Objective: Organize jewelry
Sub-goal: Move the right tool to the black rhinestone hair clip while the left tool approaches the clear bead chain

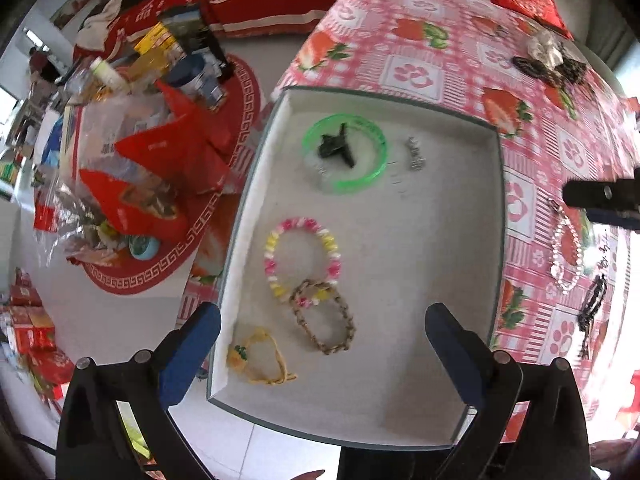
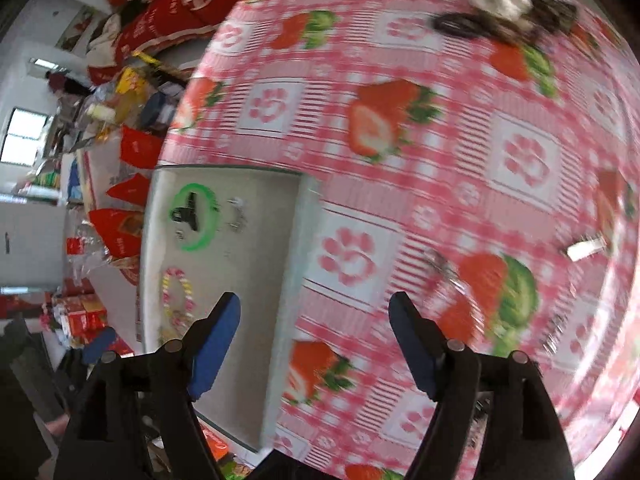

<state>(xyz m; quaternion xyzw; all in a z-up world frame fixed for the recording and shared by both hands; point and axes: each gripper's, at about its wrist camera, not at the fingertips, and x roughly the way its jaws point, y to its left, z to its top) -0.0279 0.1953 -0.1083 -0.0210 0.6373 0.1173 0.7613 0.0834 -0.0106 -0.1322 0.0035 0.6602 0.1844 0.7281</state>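
Observation:
A shallow grey tray (image 1: pixel 420 280) lies on the strawberry tablecloth (image 1: pixel 420 40). In it are a green bangle (image 1: pixel 378 168) around a black hair clip (image 1: pixel 336 148), silver earrings (image 1: pixel 416 154), a pink and yellow bead bracelet (image 1: pixel 272 258), a brown braided bracelet (image 1: pixel 348 328) and a yellow cord bracelet (image 1: pixel 260 360). My left gripper (image 1: pixel 323 314) hangs open above the tray's near end with nothing held. Right of the tray lie a clear bead bracelet (image 1: pixel 566 252) and a black bracelet (image 1: pixel 592 312). My right gripper (image 2: pixel 315 304) stands open and empty over the cloth beside the tray (image 2: pixel 260 280). The blurred clear bracelet (image 2: pixel 448 272) lies just to its right.
A heap of dark and silvery pieces (image 1: pixel 552 60) sits at the table's far side. Left of the table, a round red mat (image 1: pixel 168 272) carries red bags, bottles and boxes. Red cartons (image 1: pixel 32 320) stand on the floor. The right gripper's black frame (image 1: pixel 596 194) reaches in from the right edge.

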